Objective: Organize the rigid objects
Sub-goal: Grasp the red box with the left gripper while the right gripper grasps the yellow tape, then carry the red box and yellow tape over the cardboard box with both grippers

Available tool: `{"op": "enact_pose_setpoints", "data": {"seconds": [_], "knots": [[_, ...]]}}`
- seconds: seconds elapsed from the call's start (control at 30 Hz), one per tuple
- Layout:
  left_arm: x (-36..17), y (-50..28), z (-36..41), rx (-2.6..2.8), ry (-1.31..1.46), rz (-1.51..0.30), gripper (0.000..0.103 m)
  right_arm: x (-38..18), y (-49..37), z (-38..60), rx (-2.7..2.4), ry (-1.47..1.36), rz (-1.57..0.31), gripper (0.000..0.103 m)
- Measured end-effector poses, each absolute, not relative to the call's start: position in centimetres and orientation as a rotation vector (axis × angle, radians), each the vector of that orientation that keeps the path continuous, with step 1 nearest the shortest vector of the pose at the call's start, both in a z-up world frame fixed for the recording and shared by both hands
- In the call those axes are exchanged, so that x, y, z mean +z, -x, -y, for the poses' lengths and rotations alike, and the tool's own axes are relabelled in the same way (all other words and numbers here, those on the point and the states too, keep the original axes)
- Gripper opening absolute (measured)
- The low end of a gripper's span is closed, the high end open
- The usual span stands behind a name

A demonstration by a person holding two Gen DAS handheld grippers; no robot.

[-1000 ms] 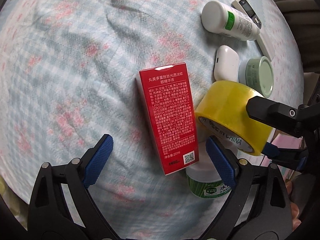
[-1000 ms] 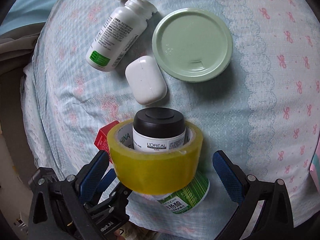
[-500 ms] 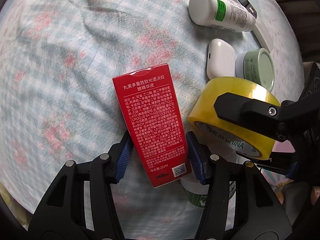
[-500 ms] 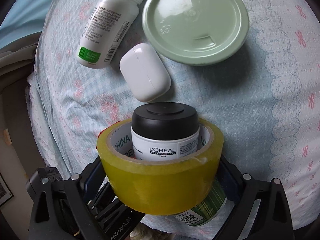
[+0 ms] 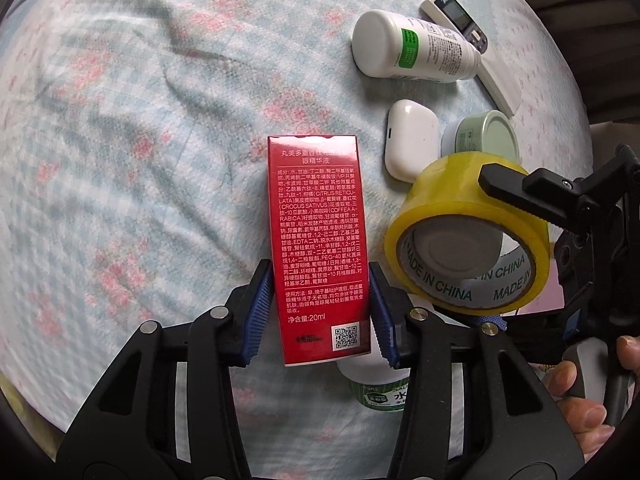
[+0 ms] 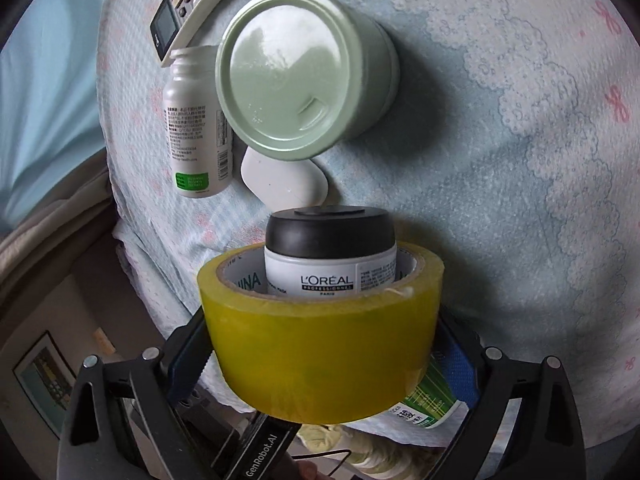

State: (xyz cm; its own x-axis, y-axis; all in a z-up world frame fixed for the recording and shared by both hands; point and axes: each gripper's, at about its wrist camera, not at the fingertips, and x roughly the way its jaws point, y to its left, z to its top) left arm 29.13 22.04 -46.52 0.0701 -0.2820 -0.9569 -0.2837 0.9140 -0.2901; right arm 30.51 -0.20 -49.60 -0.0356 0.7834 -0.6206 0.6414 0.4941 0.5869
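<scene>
Green-labelled jar (image 5: 378, 384) mostly hidden under red box (image 5: 318, 248) and fingers (image 5: 382, 320), remote (image 6: 188, 8) cut off — white bottle (image 6: 198, 128) partly behind green tin (image 6: 296, 76)

The work surface is covered by a pale blue checked cloth (image 5: 160, 128) with faded pink flower marks, creased in several places; in the right wrist view it carries a white lace-pattern band and pink bows. Beyond its edge lies a beige wall (image 6: 36, 320) with a framed picture (image 6: 44, 380), and light blue fabric (image 6: 44, 80) at the upper left. Lighting is soft, even daylight.
</scene>
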Motion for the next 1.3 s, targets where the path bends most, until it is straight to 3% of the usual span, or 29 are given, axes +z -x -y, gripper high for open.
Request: {"op": "enact_pose_setpoints", "data": {"seconds": [0.23, 0.6, 0.93, 1.3], "knots": [[-45.7, -28.6, -21.6, -0.019, 0.448, -1.5, 0.041, -49.8, -29.6, 0.8, 0.179, -1.354, -1.702, 0.096], [-42.1, -27.9, -22.3, -0.043, 0.44, -1.422, 0.041, -47.5, -29.5, -0.4, 0.223, -1.344, -1.647, 0.096], [-35.2, -26.6, -21.6, -0.136, 0.36, -1.344, 0.041, -42.9, -28.6, 0.3, 0.229, -1.364, -1.529, 0.096], [-27.0, -26.2, -13.1, -0.197, 0.238, -1.255, 0.041, -36.6, -26.6, 8.3, 0.274, -1.382, -1.377, 0.096]]}}
